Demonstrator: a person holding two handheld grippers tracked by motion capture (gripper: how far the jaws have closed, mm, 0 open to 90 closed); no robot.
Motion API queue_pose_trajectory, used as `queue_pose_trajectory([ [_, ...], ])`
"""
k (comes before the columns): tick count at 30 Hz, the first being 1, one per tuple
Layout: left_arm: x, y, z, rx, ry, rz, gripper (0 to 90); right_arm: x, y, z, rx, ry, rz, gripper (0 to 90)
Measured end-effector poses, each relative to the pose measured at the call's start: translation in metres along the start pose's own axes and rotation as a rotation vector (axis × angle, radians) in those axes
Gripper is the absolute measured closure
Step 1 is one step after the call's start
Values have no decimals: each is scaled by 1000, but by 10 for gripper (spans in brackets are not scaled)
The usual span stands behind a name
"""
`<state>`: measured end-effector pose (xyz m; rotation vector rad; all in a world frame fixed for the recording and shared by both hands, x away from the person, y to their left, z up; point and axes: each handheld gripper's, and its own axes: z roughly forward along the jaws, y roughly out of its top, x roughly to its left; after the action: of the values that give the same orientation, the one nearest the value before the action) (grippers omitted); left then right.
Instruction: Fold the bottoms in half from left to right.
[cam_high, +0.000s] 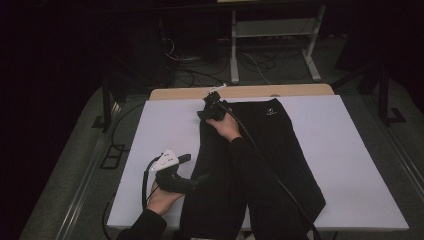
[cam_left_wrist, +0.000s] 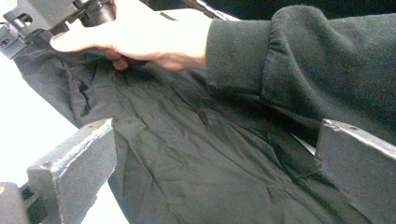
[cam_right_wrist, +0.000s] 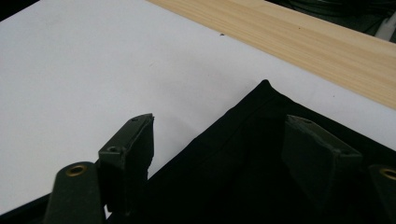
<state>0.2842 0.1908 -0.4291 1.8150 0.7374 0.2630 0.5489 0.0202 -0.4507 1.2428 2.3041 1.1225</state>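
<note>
A black garment (cam_high: 280, 150) lies flat on the white table cover (cam_high: 360, 150), its waist end toward the far side. My right gripper (cam_high: 210, 109) sits low over the garment's far left corner (cam_right_wrist: 261, 93); the jaws stand apart with the black cloth (cam_right_wrist: 233, 177) between them, and the pads do not press on it. My left gripper (cam_high: 194, 167) is at the garment's left edge near the front. Its jaws are wide open over wrinkled cloth (cam_left_wrist: 187, 154). The left gripper view also shows the right hand (cam_left_wrist: 140, 37) and its black sleeve (cam_left_wrist: 303, 60).
A bare wooden strip (cam_high: 240, 92) (cam_right_wrist: 303, 42) runs along the table's far edge. The right gripper's cable (cam_high: 265, 160) trails across the garment. Beyond the table are a metal frame (cam_high: 270, 50) and floor cables. White cover lies left (cam_high: 150, 130) of the garment.
</note>
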Motion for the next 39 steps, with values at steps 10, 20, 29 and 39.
queue_pose_trajectory([
  [10,0,0,0,-1,0,-1,0,3,-5,5,16,-13,-14,344],
  [20,3,1,-3,-17,-2,-20,0,12,-7,4,14,-53,-57,623],
  [29,6,0,-4,33,26,-45,0,16,-7,1,12,-66,-46,850],
  [39,10,3,-14,112,62,-128,0,19,-14,-22,-46,-80,-7,860],
])
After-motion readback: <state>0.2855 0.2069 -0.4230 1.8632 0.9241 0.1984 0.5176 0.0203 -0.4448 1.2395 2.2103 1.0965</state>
